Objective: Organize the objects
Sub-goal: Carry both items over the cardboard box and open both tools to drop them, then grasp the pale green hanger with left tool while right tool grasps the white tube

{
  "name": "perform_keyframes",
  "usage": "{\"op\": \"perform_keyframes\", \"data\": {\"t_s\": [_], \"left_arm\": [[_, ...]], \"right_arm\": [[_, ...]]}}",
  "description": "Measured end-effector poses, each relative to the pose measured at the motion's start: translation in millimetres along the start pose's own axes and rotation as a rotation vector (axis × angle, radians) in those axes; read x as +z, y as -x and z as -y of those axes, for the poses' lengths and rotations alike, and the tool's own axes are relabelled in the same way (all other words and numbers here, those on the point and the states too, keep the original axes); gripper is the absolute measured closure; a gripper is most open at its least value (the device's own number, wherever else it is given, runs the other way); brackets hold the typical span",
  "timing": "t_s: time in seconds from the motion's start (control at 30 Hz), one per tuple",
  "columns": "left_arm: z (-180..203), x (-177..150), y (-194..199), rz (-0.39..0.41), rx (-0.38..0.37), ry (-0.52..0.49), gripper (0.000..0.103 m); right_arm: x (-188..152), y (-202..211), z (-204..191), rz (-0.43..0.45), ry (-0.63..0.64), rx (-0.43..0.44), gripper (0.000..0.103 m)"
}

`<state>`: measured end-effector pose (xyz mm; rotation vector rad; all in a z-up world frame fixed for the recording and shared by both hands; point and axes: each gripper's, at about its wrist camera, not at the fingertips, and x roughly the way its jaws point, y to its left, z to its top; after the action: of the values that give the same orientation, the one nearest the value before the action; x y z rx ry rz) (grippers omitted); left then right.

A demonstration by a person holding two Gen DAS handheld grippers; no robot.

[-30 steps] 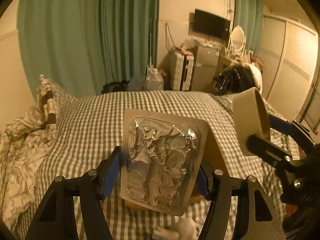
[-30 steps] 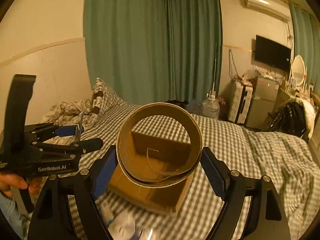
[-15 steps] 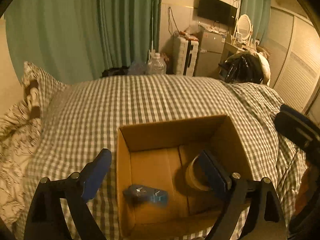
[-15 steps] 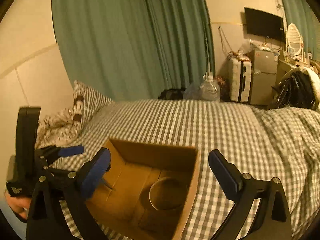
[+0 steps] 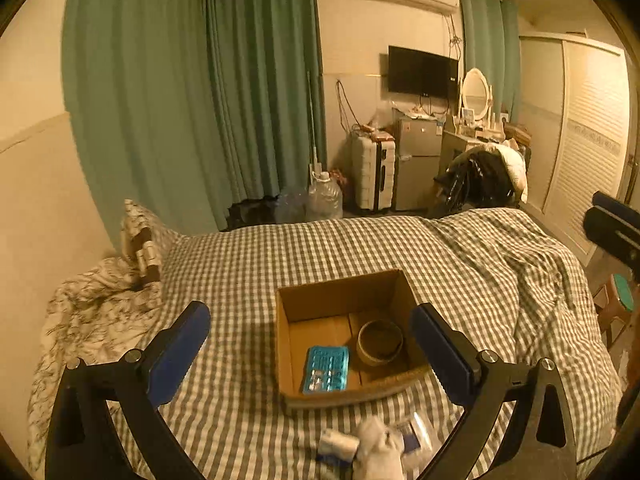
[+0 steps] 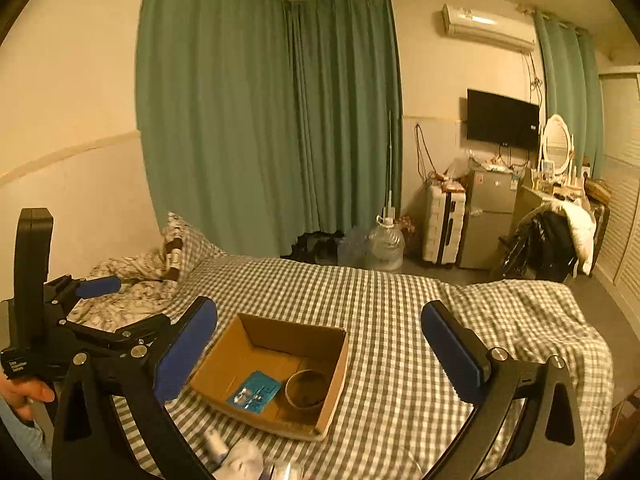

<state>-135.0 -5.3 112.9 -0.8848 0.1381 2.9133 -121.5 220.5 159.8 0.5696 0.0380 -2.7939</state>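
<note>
An open cardboard box (image 5: 340,286) sits on the checked bed. Inside it lie a blue blister pack (image 5: 326,368) and, to its right, a brown cardboard tape roll (image 5: 379,342). My left gripper (image 5: 308,312) hovers above and short of the box, its jaws opening with nothing between them. In the right wrist view the same box (image 6: 256,324) holds the pack (image 6: 254,392) and roll (image 6: 306,388). My right gripper (image 6: 318,308) is also raised, jaws opening and empty. The left gripper (image 6: 120,308) shows at the left, held by a hand.
Small white rolled items (image 5: 372,444) and a clear packet lie on the bed's near edge, in front of the box. A pillow (image 5: 140,236) and a rumpled quilt are at the left. Green curtains, a water jug (image 5: 324,196), a suitcase and a fridge stand beyond the bed.
The left gripper let go of the foil-backed blister pack and the right let go of the cardboard roll; both now lie in the box. Both grippers opened wide and drew back and up.
</note>
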Motion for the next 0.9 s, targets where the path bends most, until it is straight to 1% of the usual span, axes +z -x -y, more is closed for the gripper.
{"op": "perform_keyframes", "data": {"t_s": [0.1,0.17,0.27,0.37,0.43,0.5,0.6,0.63,0.7,0.73,0.77,0.83,0.9], "left_arm": [[-3,-19,20,-0.011,0.013,0.027,0.000],[-4,-38,28,-0.031,0.009,0.051,0.000],[-5,-72,30,-0.068,0.004,0.078,0.000],[-4,-113,20,-0.108,0.032,0.124,0.000],[-1,-141,8,-0.152,0.036,0.132,0.000],[5,-164,-7,-0.194,0.059,0.127,0.000],[11,-207,-33,-0.268,0.123,0.112,0.000],[14,-222,-46,-0.314,0.130,0.122,0.000],[20,-241,-60,-0.369,0.100,0.130,0.000],[27,-252,-69,-0.395,0.067,0.120,0.000],[34,-258,-75,-0.403,0.046,0.095,0.000],[45,-270,-85,-0.423,0.045,0.037,0.000],[51,-276,-94,-0.453,0.049,0.022,0.000]], "right_arm": [[-8,38,-9,0.000,0.054,0.002,0.000],[-16,53,-11,-0.011,0.075,0.002,0.000],[-38,69,-12,-0.034,0.093,-0.001,0.000],[-67,72,-19,-0.058,0.089,-0.001,0.000],[-93,65,-22,-0.092,0.066,0.004,0.000],[-121,53,-25,-0.128,0.044,-0.001,0.000],[-169,27,-32,-0.187,0.042,-0.063,0.000],[-187,18,-33,-0.212,0.032,-0.075,0.000],[-219,0,-33,-0.276,0.007,-0.058,0.001],[-233,-11,-32,-0.321,-0.001,-0.039,0.001],[-245,-19,-31,-0.363,-0.003,-0.029,0.001],[-265,-33,-28,-0.426,-0.013,-0.029,0.001],[-277,-38,-25,-0.449,-0.025,-0.019,0.001]]}}
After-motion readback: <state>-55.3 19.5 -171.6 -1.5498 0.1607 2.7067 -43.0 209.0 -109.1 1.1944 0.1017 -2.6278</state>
